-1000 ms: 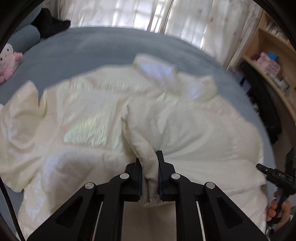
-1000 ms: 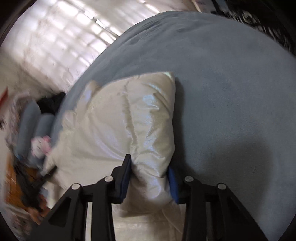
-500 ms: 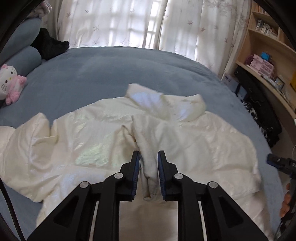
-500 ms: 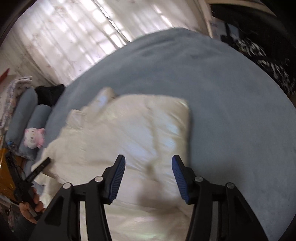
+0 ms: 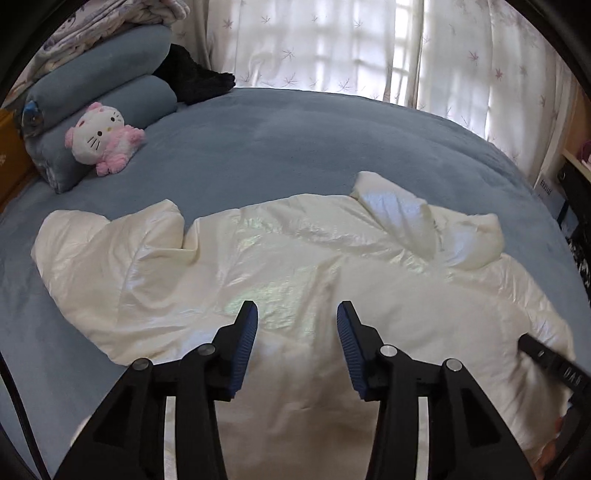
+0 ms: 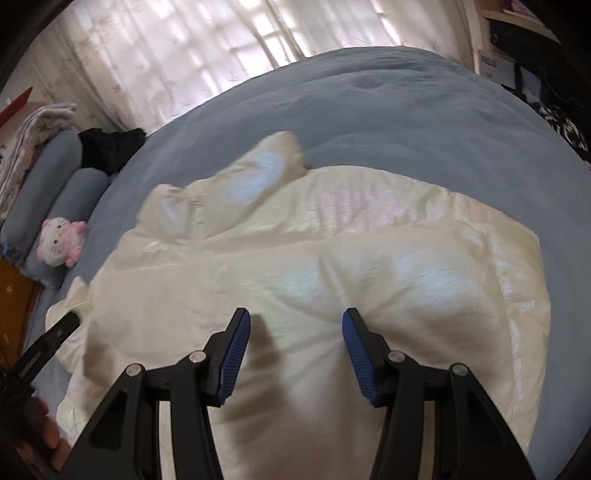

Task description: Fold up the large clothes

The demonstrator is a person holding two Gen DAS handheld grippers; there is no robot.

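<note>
A large cream puffer jacket (image 5: 295,266) lies spread on the blue bed, one sleeve out to the left and the collar bunched at the far right. It also fills the right wrist view (image 6: 351,266). My left gripper (image 5: 297,314) is open and empty, raised above the jacket's near part. My right gripper (image 6: 295,319) is open and empty above the jacket, its shadow on the fabric. The other gripper shows at each view's edge: the right one (image 5: 550,362) and the left one (image 6: 40,350).
The blue bed (image 5: 280,147) stretches beyond the jacket. Blue pillows (image 5: 103,88), a pink and white plush cat (image 5: 101,136) and a black garment (image 5: 195,79) sit at the far left. Curtained windows (image 5: 369,48) stand behind. Shelves (image 6: 517,22) are at the right.
Both grippers let go of the jacket and opened: the right first, the left after. Both pulled back and up, and the jacket settled flatter on the bed.
</note>
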